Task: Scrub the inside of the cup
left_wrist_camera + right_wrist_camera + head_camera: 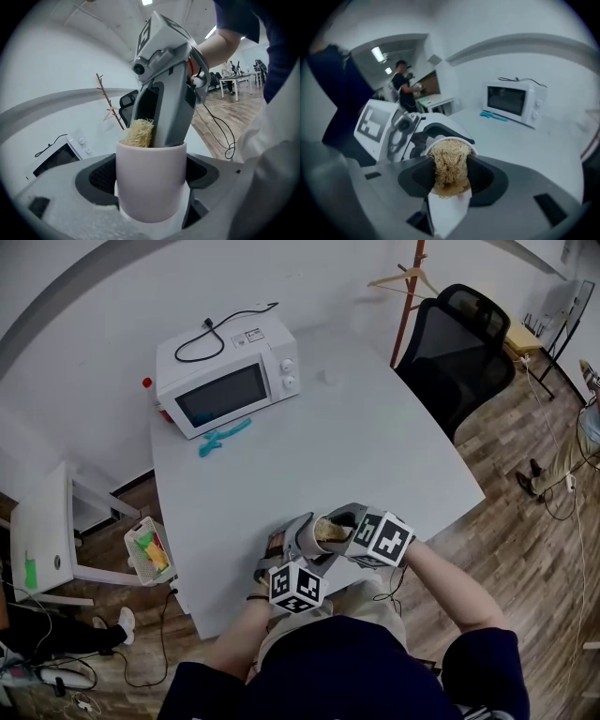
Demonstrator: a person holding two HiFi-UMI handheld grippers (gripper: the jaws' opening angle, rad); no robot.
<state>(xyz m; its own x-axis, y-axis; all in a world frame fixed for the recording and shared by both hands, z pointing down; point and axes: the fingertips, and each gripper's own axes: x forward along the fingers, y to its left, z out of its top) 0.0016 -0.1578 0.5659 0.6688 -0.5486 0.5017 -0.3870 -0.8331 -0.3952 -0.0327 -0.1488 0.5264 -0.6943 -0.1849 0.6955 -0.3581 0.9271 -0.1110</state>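
A pale cup [150,183] stands upright between the jaws of my left gripper [150,174], which is shut on it. From above, my right gripper [164,89] reaches down into the cup's mouth, shut on a straw-coloured loofah scrubber [139,133]. In the right gripper view the scrubber [450,166] fills the gap between the jaws of my right gripper [451,180], with the cup's rim [474,150] ringing it. In the head view both grippers meet over the table's near edge: left gripper [302,554], right gripper [345,529], scrubber [328,529] between them. The cup's inside is hidden.
A white microwave [228,376] and a teal tool [223,437] sit at the back of the grey table [356,446]. A black office chair [459,343] is at the far right. A small white side table [47,540] and a basket [150,552] are to the left. A person [405,86] stands in the background.
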